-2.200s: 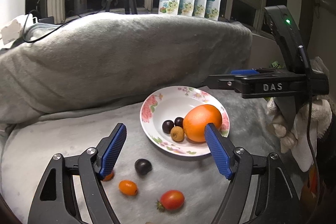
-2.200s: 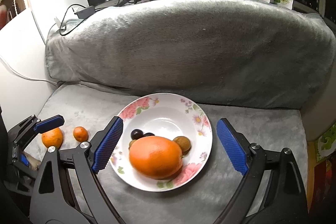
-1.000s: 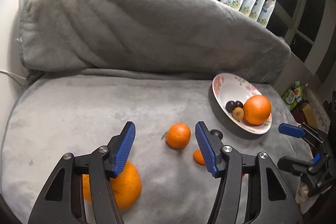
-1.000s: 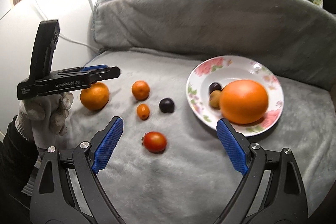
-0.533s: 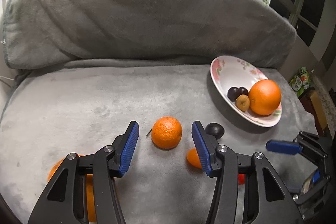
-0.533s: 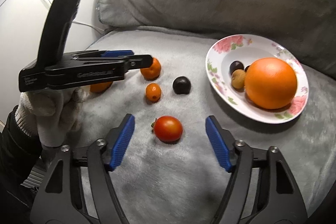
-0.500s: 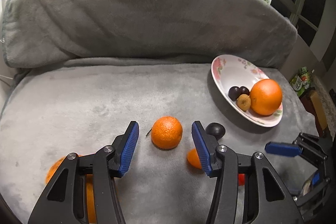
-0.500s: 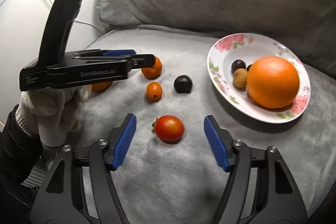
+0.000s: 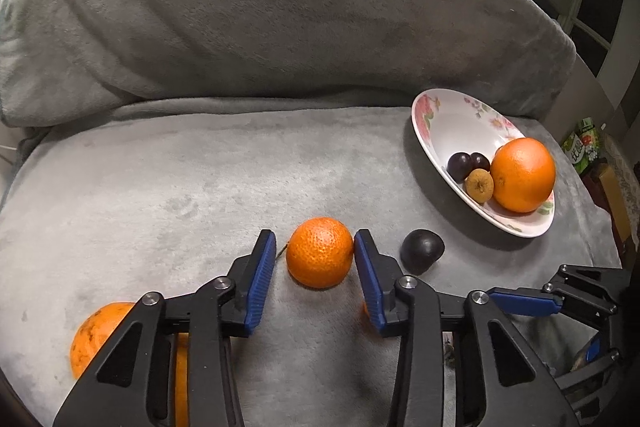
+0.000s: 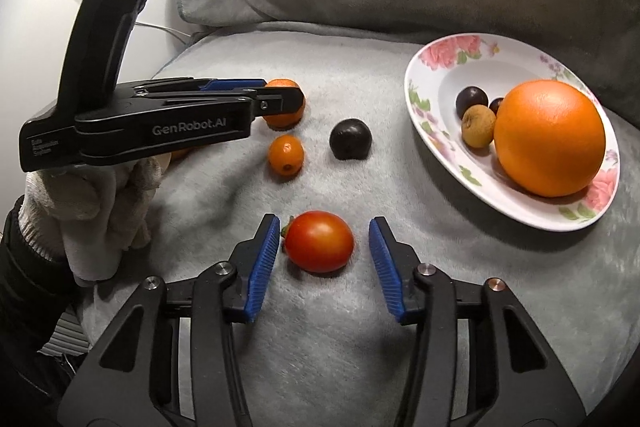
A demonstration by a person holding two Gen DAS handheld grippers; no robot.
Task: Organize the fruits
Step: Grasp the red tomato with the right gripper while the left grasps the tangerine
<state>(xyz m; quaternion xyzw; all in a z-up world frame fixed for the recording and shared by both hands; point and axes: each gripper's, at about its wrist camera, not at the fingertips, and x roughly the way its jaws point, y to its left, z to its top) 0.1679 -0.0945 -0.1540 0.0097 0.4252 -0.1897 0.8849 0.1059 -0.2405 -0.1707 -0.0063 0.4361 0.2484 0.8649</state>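
Grey plush blanket (image 9: 208,179) covers the seat and the bolster behind it, and that soft surface carries everything. At the right of the left wrist view a flowered plate (image 9: 440,115) already holds a big orange (image 9: 522,174), two dark plums and a small brown fruit.

Low in the middle of that same view, the left tongs (image 9: 315,269) straddle a mandarin (image 9: 320,251): the fruit sits squarely between the blue pads, the right pad touching or nearly touching its skin, the left pad with a slim gap. They are released, not yet clenched on it. A dark plum (image 9: 422,251) lies just right of them.

From the right wrist view, the right tongs (image 10: 322,263) likewise bracket a tomato (image 10: 319,241) at lower centre, its long axis lying across the gap and its stem end towards the left pad; more room shows on the right side. These too are released. A kumquat (image 10: 285,154) lies above the tomato in the frame.

My guess is each pair only needs to squeeze; the plate lies up and to the right of both
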